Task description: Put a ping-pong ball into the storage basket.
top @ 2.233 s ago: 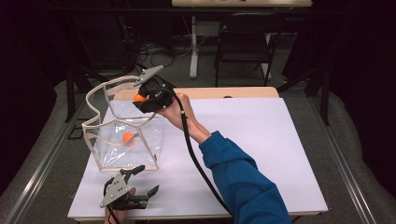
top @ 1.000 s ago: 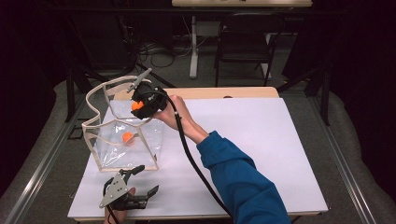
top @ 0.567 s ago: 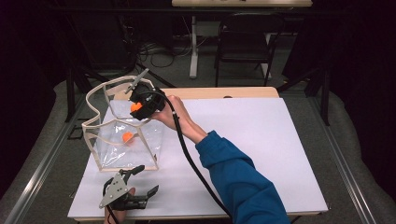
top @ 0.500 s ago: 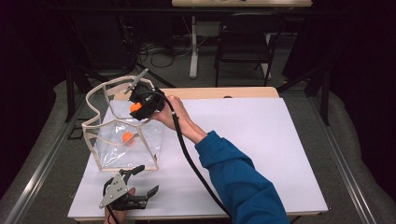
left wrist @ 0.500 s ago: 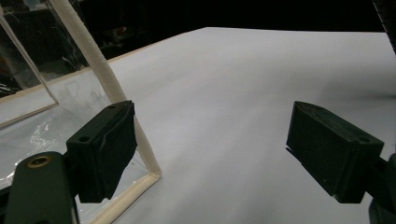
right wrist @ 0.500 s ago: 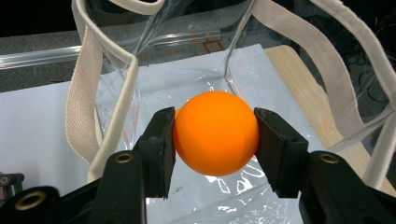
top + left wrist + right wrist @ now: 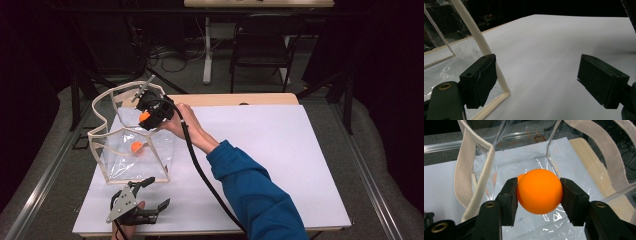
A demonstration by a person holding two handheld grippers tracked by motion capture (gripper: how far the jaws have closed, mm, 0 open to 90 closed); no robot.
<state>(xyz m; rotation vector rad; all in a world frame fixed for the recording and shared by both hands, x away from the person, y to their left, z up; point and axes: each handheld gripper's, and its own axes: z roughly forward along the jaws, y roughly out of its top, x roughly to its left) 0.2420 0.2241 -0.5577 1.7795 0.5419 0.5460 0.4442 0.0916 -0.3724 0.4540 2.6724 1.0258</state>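
A clear plastic tote bag [image 7: 131,150] with cream webbing trim and handles stands open at the table's left. My right gripper [image 7: 145,116] hangs over the bag's mouth, shut on an orange ball [image 7: 539,191] [image 7: 145,116]. A second orange ball [image 7: 136,146] lies on the bag's bottom; in the right gripper view just its edge [image 7: 520,177] peeks out behind the held ball. My left gripper [image 7: 152,195] rests near the table's front edge, just in front of the bag, open with nothing between its fingers [image 7: 480,80]. The bag's near corner trim [image 7: 489,62] runs right beside its left jaw.
White paper [image 7: 280,150] covers the tabletop, bare to the right of the bag. A wooden strip [image 7: 235,99] edges the far side. A black cable [image 7: 200,172] trails from the right gripper along the blue sleeve. A chair [image 7: 260,45] and dark stands are behind the table.
My right gripper with the orange ball has drifted left and slightly down, from beside the bag's far right rim to over its mouth. The left gripper has stayed put.
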